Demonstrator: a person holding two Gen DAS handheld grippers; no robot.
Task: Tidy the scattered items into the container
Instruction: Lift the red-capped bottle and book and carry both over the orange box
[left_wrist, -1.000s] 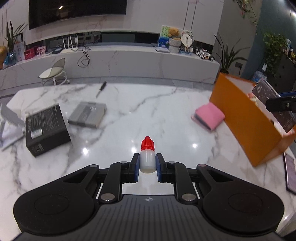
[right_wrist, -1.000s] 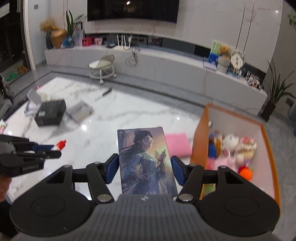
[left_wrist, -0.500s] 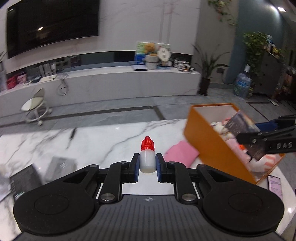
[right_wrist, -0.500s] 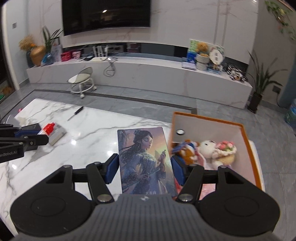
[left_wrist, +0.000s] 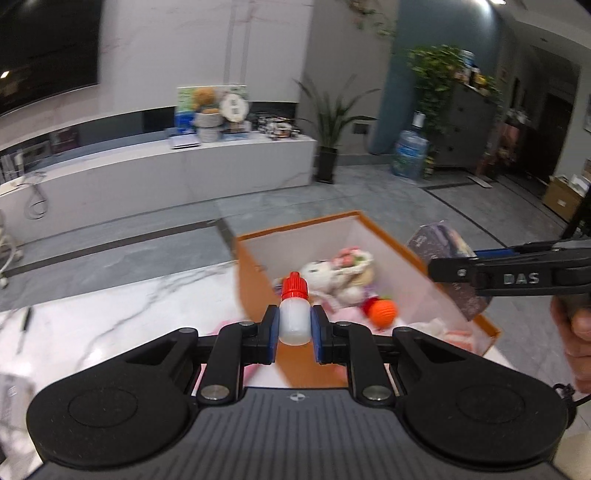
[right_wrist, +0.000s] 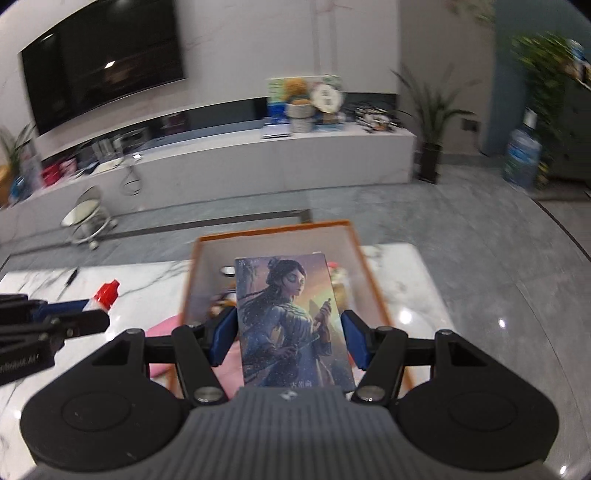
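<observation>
Bottle (left_wrist: 294, 321) sits upright at frame centre, pinched across its smooth white belly by the left gripper (left_wrist: 294, 328), poised above the near wall of the orange box (left_wrist: 255, 295). It looks light and slippery, so a hold below the red cap suits it. Right gripper (right_wrist: 288, 339) clamps the stiff, thin picture card (right_wrist: 291, 325) by its long edges, over the box (right_wrist: 369, 273).

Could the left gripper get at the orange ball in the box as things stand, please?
Probably not: the left gripper is shut on the red-capped bottle. The orange box is open-topped, leaving the orange ball exposed.
</observation>
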